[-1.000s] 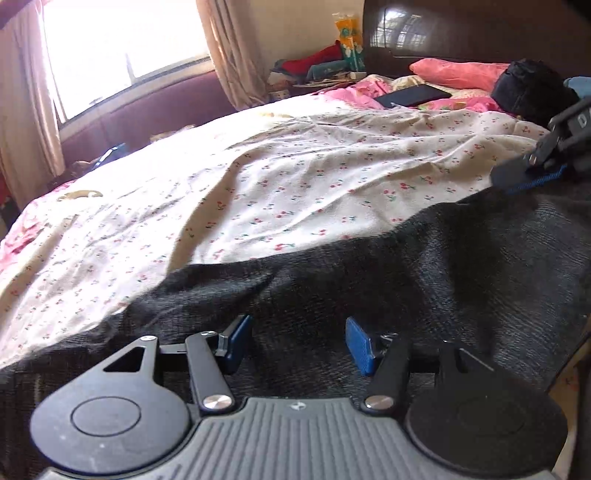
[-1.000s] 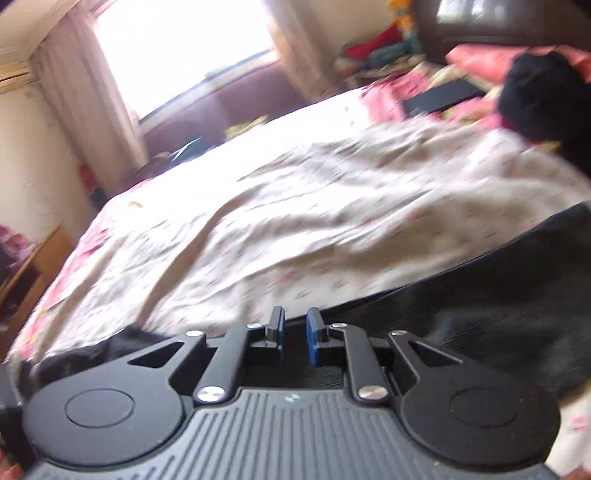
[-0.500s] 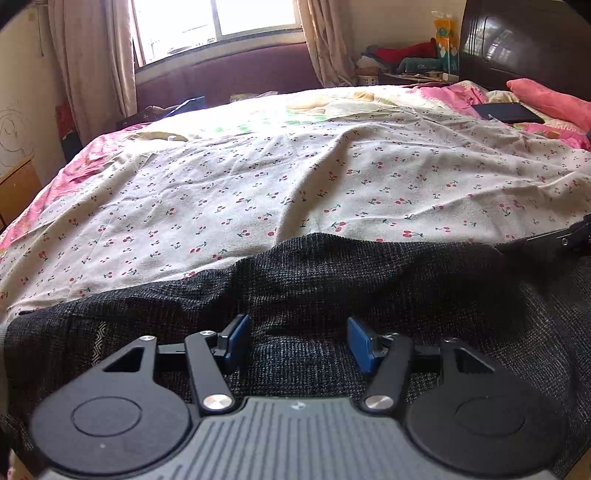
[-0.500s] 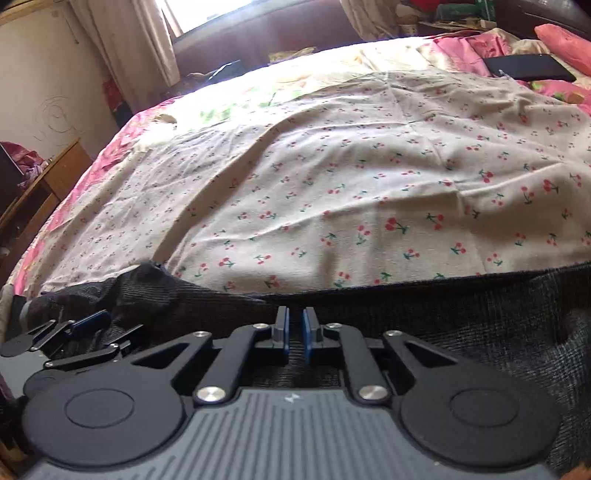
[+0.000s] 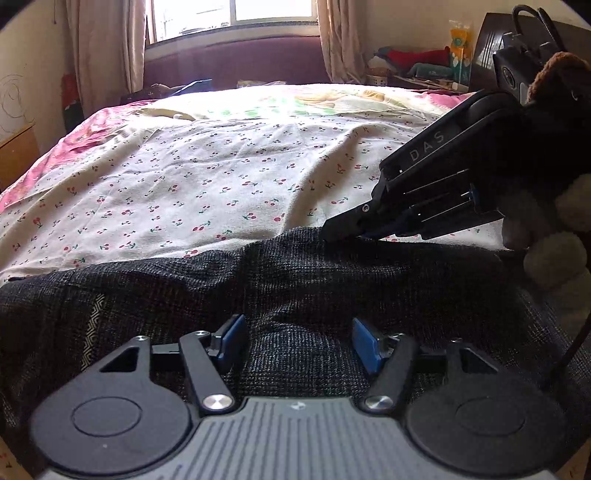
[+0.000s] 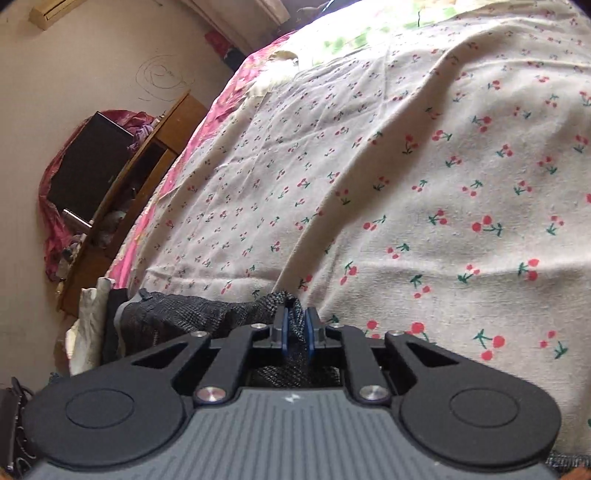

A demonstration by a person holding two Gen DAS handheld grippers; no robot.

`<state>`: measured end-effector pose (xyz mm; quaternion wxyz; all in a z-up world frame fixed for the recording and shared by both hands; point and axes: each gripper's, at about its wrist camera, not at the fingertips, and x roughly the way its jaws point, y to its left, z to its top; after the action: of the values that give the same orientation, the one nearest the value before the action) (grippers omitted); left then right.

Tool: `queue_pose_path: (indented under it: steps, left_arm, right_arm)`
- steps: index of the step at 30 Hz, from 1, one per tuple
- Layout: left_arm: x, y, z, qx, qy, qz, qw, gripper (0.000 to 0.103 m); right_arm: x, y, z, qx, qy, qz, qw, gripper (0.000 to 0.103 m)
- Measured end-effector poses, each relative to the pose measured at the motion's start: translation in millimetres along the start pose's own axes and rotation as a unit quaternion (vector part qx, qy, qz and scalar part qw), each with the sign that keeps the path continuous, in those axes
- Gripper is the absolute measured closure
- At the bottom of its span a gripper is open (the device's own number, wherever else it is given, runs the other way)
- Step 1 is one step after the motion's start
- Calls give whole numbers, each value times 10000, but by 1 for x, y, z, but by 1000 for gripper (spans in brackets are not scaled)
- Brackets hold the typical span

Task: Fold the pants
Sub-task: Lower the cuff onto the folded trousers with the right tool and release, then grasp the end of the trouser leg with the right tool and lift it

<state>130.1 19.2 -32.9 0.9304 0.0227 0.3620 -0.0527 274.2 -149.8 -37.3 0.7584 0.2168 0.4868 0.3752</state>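
Dark grey pants [image 5: 295, 280] lie across the near edge of the bed. My left gripper [image 5: 297, 341] hovers low over them, its jaws opening, with a hump of cloth between the blue pads [image 5: 231, 338] but not pinched. My right gripper [image 5: 332, 234], held by a hand in a furry sleeve, comes in from the right at the pants' far edge. In the right wrist view this right gripper [image 6: 295, 328] is shut on a bunched fold of the pants [image 6: 192, 314], its jaws easing slightly open while the pads still press the cloth.
A cherry-print sheet [image 5: 221, 166] covers the bed beyond the pants. A wooden cabinet [image 6: 122, 206] with a black box [image 6: 88, 166] stands beside the bed's left side. A window [image 5: 236, 14] and a cluttered bedside shelf [image 5: 406, 62] are at the back.
My right gripper has swung left along the far edge of the pants, cloth still pinched, and now looms large in the left wrist view. The left jaws have widened a little.
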Motion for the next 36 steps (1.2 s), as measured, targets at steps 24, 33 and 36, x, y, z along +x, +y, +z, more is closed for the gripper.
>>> queue_pose_path:
  steps: [24,33,36]
  left_arm:
    - [7,-5,-1,129,-128,15,9998,22]
    - [-2,-22,-5,519,-387,261,9976,22]
    - [-17,-46,-5,1030,-675,319,9919,22]
  right_arm:
    - [-13,18,-6,-527,79,301,9981,84]
    - [-99,11,-49,219,-1447,-939,9848,86]
    - [-184,0,-99,808,-2261,-1410,9605,84]
